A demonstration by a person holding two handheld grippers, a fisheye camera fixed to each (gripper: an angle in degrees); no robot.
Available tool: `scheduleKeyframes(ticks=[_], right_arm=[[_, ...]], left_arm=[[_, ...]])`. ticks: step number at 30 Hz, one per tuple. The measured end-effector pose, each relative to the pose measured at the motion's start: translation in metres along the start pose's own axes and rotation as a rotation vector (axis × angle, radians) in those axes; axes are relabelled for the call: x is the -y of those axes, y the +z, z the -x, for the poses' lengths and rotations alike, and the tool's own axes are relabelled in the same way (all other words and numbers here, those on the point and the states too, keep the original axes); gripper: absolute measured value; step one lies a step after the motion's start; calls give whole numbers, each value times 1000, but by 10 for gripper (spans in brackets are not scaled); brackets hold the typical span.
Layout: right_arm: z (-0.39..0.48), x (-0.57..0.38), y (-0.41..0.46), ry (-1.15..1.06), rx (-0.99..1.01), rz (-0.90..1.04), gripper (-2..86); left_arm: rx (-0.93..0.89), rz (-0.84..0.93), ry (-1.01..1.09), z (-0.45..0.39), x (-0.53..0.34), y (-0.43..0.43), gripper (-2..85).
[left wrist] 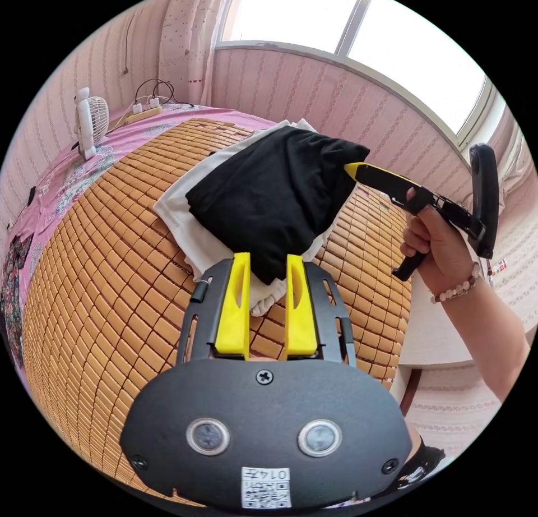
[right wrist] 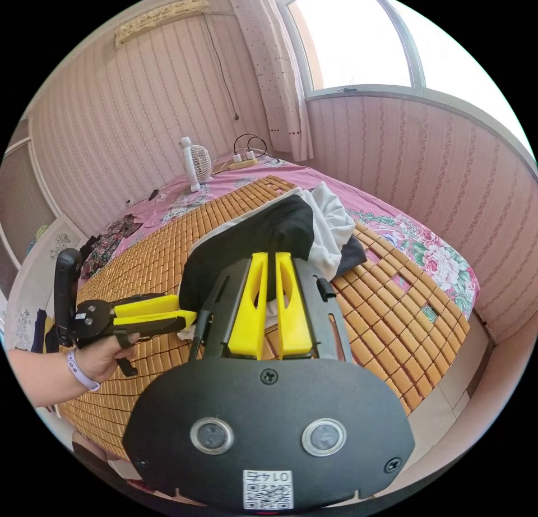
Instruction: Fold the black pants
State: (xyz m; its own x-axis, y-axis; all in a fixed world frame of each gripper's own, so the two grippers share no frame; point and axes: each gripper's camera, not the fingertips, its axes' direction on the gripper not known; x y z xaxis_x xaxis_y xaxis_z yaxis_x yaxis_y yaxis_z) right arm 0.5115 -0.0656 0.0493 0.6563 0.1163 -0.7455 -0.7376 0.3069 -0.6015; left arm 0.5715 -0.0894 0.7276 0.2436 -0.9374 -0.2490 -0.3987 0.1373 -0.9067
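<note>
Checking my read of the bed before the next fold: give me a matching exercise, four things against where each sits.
1. folded black pants
2. white garment
3. small white fan
4. white power strip

a. under the black bundle
b. atop the white cloth
c. on the pink sheet, cables plugged in
d. upright on the pink sheet

1-b, 2-a, 3-d, 4-c

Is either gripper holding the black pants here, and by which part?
Cannot tell: both grippers, left and right, touch the folded black pants' edges; no clamp visible.
</note>
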Motion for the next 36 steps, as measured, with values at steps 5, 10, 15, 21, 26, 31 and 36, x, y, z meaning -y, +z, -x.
scheduleKeyframes(ticks=[5,10,15,21,26,31,36], right_arm=[[53,1,-40,-230,180,-8,16],[176,-5,-93,-456,499,-21,11],[298,-35,-144,-584,708,-103,9],[389,-73,-173,-548,889,-74,13],[410,-112,-163,-552,821,28,30],[398,-191,-105,-611,633,424,77],[416,-234,-108,-816,614,441,106]], left_arm=[[134,-58,15,4,-33,-58,8],[249,-132,-42,44,-140,-195,-2],[360,-333,-241,77,-320,-394,-5],[467,-588,-305,46,-461,-530,-6],[408,-613,-352,40,-529,-530,-4],[229,-490,-557,61,-590,-460,4],[84,-407,-716,76,-634,-421,28]])
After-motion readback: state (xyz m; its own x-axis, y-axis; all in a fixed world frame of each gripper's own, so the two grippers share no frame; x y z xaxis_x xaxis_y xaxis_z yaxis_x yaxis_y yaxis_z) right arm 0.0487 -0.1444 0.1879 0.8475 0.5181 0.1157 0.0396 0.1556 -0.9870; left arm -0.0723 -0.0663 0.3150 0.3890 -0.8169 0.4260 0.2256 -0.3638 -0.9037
